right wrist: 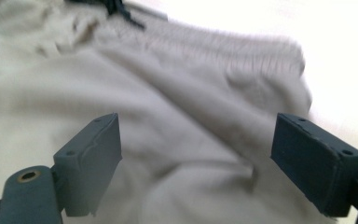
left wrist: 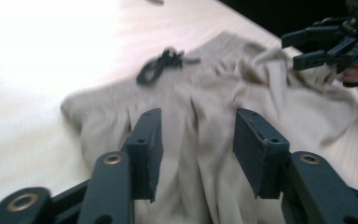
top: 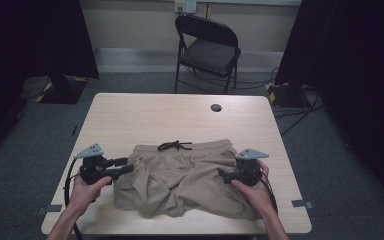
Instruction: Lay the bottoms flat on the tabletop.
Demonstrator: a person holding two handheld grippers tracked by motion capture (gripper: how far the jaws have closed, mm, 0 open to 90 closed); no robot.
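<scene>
Beige shorts (top: 180,182) between parted fingers (left wrist: 145,149)

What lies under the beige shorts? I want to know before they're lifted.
The beige shorts lie rumpled on the wooden table, whose bare top shows all around them. Anything beneath the cloth is covered. The black drawstring rests at the waistband.

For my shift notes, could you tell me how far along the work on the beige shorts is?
Done: the beige shorts lie on the table, waistband and black drawstring away from the person. In hand: the left gripper and right gripper are open over the cloth, gripping nothing. Left: the legs are still rumpled, with no neat fold.
</scene>
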